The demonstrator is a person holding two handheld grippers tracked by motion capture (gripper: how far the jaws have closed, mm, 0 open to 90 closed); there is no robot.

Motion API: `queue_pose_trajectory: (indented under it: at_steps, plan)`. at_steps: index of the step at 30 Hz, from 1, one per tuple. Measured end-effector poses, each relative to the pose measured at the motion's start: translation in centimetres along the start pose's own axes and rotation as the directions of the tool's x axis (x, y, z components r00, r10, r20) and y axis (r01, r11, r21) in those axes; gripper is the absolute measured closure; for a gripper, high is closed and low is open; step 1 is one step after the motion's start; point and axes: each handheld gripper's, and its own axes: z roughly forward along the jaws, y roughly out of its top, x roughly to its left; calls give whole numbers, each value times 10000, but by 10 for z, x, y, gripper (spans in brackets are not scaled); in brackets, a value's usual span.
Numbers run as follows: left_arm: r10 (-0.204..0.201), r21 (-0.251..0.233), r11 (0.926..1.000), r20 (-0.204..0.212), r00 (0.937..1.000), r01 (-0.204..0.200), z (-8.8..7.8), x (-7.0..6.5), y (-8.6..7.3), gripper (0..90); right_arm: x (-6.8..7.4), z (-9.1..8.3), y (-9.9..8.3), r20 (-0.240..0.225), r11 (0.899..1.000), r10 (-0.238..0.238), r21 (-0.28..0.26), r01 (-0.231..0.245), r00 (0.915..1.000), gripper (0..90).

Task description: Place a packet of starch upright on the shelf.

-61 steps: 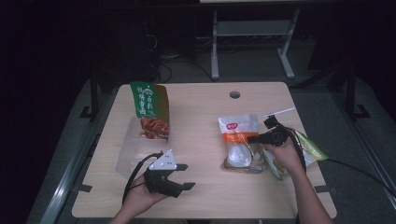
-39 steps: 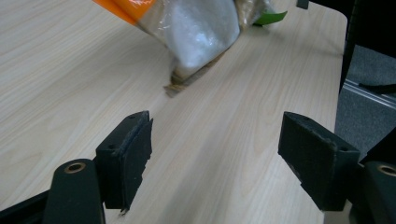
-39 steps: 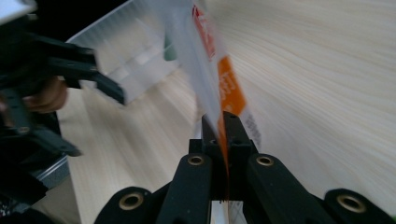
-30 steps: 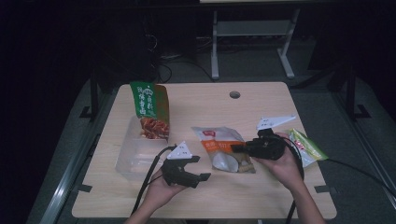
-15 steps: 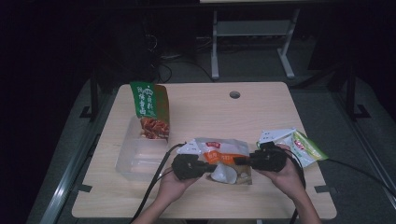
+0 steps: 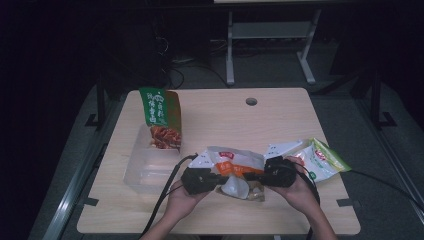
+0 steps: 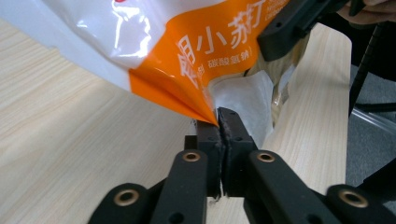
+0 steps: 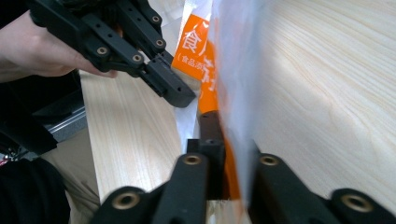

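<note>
Both grippers clamp the orange-and-white plastic snack bag [image 6: 235, 167] from opposite edges, over the near middle of the light wooden table [image 6: 220, 120]. Left gripper [image 7: 219, 122] just closed, jaws pinching the bag's edge. Right gripper [image 8: 223, 140] shut on it too, film blurred there.

You hold an orange-and-white snack bag [image 6: 235, 167] above the near edge of the pale wooden table [image 6: 280, 120], stretched between your two grippers. The glossy film carries white Chinese characters on an orange band, with a clear lower part showing pale contents. Your left gripper [image 6: 212, 180] is clamped on one edge of the bag [image 7: 205, 60], jaws pinched together on the film just below the orange print. Your right gripper [image 6: 257, 175] is closed on the opposite edge [image 8: 212, 88], the film running up between its jaws. The bag hangs crumpled and tilted.
</note>
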Motion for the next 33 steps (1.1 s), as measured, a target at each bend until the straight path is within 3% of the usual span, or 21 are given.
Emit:
queue_pose_trajectory:
  at_steps: [3, 6, 10, 12, 17, 26, 28, 33]
  plan:
    - [-96, 139, 9999, -92, 9999, 97, -4, -2, -3, 717, 1, 0, 0, -71, 9996, 260, -86, -261, 9996, 900]
    - [198, 161, 9997, -430, 9989, -191, -13, -8, -5, 630, 2, -3, 2, -124, 9992, 302, -254, -305, 9995, 900]
    - [458, 137, 9989, -705, 9965, -450, -26, -15, -10, 560, 7, -10, 9, 130, 9983, 221, -536, -214, 9997, 900]
    - [538, 3, 9985, -768, 9956, -540, -30, -19, -13, 469, 9, -13, 14, 214, 9982, 185, -567, -172, 9996, 900]
    - [1071, 282, 9940, -622, 9923, -1055, -37, -30, -23, 428, 5, -15, 33, 436, 9974, 326, -662, -297, 9985, 900]
    - [843, 94, 9964, -354, 9958, -840, -47, -29, -40, 390, 7, -8, 72, 312, 9964, 118, -839, -92, 9994, 900]
    - [904, 137, 9958, -346, 9953, -900, -50, -29, -43, 388, 9, 0, 88, 82, 9959, 57, -903, -49, 10000, 900]
    - [870, 80, 9962, -268, 9958, -868, -52, -29, -47, 384, 11, 11, 108, -247, 9953, -1, -967, -23, 9997, 900]
